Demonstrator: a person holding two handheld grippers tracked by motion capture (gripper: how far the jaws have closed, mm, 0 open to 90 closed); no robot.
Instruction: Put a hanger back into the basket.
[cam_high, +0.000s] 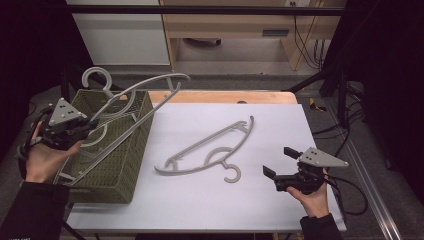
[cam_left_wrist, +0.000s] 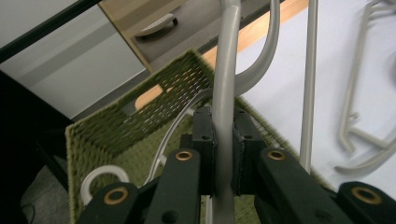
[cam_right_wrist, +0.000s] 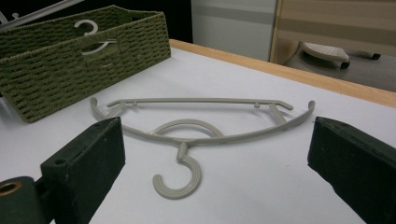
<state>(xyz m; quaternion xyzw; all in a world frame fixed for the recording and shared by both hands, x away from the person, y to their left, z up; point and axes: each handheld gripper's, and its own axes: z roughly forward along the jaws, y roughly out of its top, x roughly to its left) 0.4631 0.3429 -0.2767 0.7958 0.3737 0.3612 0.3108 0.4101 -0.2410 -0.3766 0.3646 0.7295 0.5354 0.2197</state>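
The left gripper is clamped on a grey plastic coat hanger, holding it tilted over the olive-green woven basket at the table's left, where at least one similar hanger already lies; a second grey hanger still lies flat on the white table sheet, so the job looks partly done. The left gripper view shows the pads pinching the bar. The right gripper view shows its own jaws spread wide and empty, facing the flat hanger.

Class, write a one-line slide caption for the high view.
Left gripper holds a grey hanger over the green basket; right gripper waits open beside a second hanger.
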